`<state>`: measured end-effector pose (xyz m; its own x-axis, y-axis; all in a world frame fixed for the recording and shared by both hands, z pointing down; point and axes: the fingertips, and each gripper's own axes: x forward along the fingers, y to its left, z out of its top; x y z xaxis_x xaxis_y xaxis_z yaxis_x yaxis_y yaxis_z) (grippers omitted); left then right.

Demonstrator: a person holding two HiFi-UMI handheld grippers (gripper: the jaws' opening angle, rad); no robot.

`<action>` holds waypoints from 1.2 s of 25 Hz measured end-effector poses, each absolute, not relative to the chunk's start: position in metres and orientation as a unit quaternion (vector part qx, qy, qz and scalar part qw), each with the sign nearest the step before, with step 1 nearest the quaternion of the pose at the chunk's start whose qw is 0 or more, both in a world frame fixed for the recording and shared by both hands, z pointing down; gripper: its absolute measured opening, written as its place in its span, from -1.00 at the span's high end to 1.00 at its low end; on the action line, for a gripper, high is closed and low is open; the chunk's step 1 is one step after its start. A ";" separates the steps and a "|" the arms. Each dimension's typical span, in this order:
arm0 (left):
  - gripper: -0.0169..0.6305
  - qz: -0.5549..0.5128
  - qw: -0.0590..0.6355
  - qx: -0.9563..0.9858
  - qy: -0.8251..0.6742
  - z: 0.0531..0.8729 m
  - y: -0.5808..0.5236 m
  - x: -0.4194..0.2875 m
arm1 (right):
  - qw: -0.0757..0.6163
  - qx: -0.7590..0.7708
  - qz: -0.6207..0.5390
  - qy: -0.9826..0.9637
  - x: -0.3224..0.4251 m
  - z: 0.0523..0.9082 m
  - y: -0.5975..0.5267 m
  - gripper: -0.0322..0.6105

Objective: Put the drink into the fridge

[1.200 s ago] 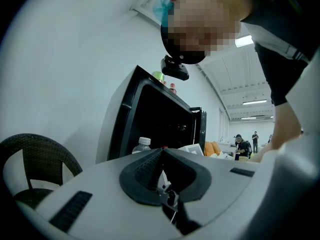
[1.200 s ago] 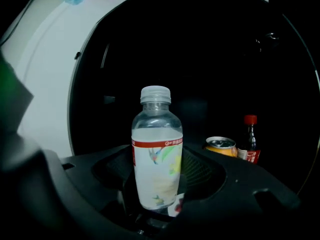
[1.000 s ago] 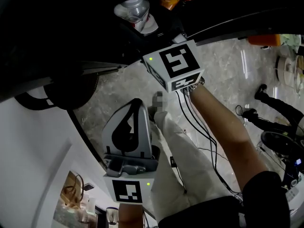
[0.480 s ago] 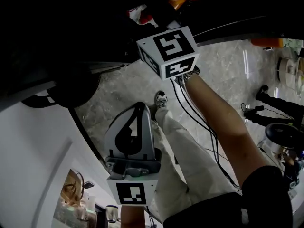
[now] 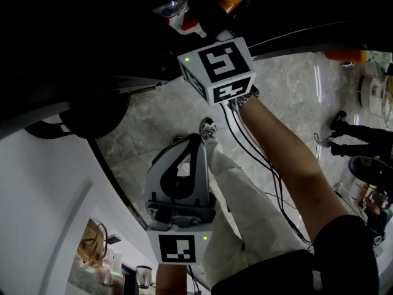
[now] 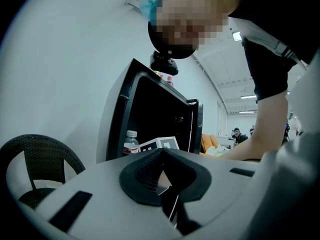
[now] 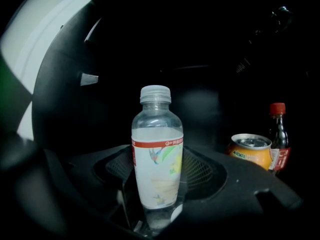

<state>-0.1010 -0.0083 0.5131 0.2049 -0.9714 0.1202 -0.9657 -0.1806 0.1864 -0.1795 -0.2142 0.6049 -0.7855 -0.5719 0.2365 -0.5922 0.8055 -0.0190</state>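
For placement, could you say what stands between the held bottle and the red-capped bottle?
In the right gripper view, an orange Mirinda can separates the held bottle from the red-capped bottle.

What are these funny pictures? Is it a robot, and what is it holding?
It isn't a robot. A person holds a pair of tongs in each hand. One camera sits on the person's head and looks down, and the other two ride on the tongs. The right tongs grip a clear drink bottle and reach into the dark fridge. An orange can and a red-capped bottle stand inside. The left tongs are shut and hold nothing.
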 end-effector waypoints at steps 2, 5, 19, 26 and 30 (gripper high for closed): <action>0.92 -0.011 0.111 0.771 -0.627 0.515 -0.007 -0.098 | 0.111 0.308 0.050 -0.944 -0.180 0.606 -0.212 -0.04; 0.92 -0.007 0.113 0.773 -0.624 0.518 -0.007 -0.095 | 0.114 0.300 0.062 -0.945 -0.181 0.609 -0.209 -0.04; 0.92 0.005 0.124 0.772 -0.623 0.526 0.006 -0.100 | 0.132 0.316 0.089 -0.935 -0.149 0.625 -0.185 -0.04; 0.92 0.007 0.124 0.782 -0.610 0.522 0.011 -0.090 | 0.116 0.315 0.126 -0.933 -0.113 0.610 -0.134 -0.04; 0.92 0.001 0.120 0.787 -0.605 0.515 0.007 -0.085 | 0.086 0.323 0.143 -0.931 -0.095 0.583 -0.110 -0.02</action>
<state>-0.0854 0.0074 0.5153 0.2679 -0.9522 0.1468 -0.9527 -0.2392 0.1875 -0.0953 -0.1098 0.5832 -0.7760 -0.5779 0.2526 -0.6271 0.7499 -0.2110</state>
